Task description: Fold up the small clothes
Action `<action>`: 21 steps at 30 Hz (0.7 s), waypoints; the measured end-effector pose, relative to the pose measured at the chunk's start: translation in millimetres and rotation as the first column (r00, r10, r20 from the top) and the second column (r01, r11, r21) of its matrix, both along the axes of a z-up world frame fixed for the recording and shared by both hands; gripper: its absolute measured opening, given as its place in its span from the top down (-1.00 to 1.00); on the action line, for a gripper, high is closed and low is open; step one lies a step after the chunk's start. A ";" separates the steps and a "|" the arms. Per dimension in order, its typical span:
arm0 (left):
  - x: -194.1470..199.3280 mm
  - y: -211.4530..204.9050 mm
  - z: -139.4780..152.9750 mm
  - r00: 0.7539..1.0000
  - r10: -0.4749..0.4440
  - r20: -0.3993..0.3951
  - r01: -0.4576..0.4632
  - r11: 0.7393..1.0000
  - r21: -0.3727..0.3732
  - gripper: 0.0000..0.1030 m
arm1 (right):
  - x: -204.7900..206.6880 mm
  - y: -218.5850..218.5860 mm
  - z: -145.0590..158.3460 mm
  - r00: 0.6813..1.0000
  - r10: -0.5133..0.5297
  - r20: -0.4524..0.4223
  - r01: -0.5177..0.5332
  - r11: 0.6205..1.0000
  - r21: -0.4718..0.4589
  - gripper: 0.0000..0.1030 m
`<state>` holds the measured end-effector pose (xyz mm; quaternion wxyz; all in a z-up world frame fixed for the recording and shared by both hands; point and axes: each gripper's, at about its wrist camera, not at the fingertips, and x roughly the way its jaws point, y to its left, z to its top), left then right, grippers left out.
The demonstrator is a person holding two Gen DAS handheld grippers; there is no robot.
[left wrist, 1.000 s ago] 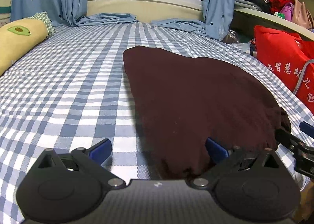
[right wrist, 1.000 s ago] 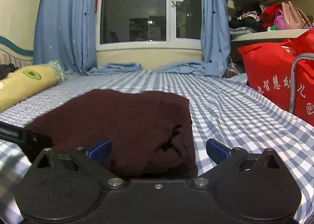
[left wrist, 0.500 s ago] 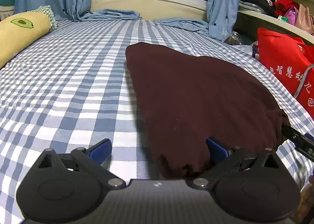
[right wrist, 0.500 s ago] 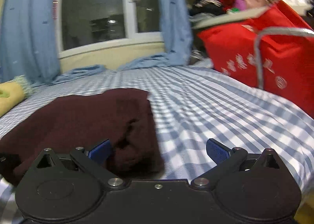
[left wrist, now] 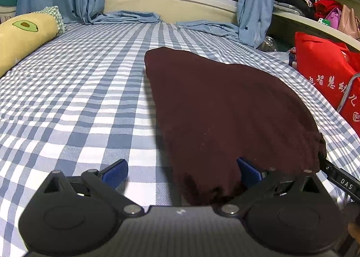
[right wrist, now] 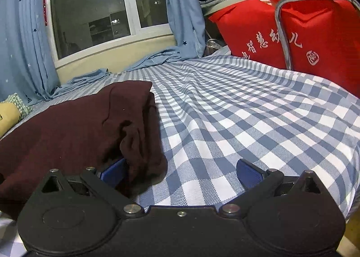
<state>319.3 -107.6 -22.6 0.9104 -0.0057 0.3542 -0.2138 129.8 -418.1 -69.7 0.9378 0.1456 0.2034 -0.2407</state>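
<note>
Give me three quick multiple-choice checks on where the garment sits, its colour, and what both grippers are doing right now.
1. Where does the garment lie?
A. on the checked bed sheet
B. inside the red bag
C. on the window sill

2. What colour is the garment?
A. light blue
B. yellow
C. dark maroon

3. How do the left gripper and right gripper stand?
A. both clamped on cloth
B. both open, jaws spread
C. left shut, right open

Answers:
1 A, the cloth lies folded flat on the blue-and-white checks in both wrist views.
2 C, it reads as deep brownish red against the sheet.
3 B, the blue pads sit wide apart in each view; only the near edge of the cloth lies between them, unpinched.
</note>
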 end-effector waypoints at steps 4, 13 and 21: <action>-0.5 -0.4 0.0 1.000 -0.001 0.000 0.001 1.000 0.002 -0.99 | -2.6 1.4 -0.9 1.000 -0.006 0.009 0.006 1.000 0.005 -0.99; -1.2 0.3 -0.3 1.000 0.009 -0.003 -0.009 1.000 -0.003 -0.99 | -0.4 -0.8 4.8 1.000 -0.001 -0.015 0.002 1.000 0.016 -0.99; -13.5 -3.5 8.7 1.000 0.000 0.021 -0.001 0.999 0.050 -0.98 | -27.9 20.5 21.1 0.999 0.017 0.034 -0.018 1.000 0.011 -0.99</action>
